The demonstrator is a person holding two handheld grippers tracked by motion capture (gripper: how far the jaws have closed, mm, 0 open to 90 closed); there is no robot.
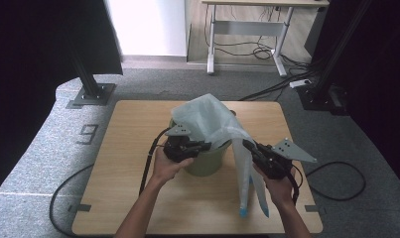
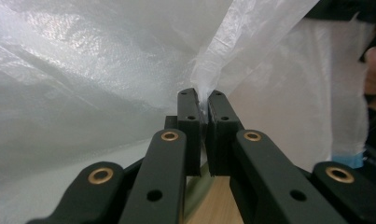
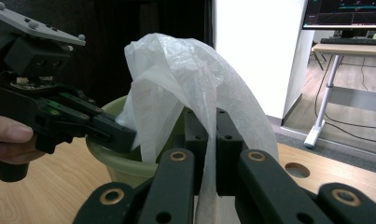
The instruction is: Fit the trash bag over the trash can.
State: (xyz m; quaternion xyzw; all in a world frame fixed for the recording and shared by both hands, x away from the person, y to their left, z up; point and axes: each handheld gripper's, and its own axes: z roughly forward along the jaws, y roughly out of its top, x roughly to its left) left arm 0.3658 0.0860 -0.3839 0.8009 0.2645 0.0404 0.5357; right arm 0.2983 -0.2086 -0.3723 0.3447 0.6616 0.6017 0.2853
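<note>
Pinching the white plastic bag point(image 1: 210, 119) at the green bin point(image 1: 207, 161) rim, the left gripper point(image 1: 203, 146) sits nearest the opening; the right gripper point(image 1: 248, 145) clamps the bag's long tail, which hangs down right of the bin toward the desk point(image 1: 128, 148).

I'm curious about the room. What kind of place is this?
Probably a lab or workshop for recording tasks: a wooden table on grey carpet, metal stands, floor cables, and a desk behind.

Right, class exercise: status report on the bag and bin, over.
Left gripper shut on plastic bag at the green bin rim. Right gripper shut on the bag's hanging side. Nothing in the way.
</note>
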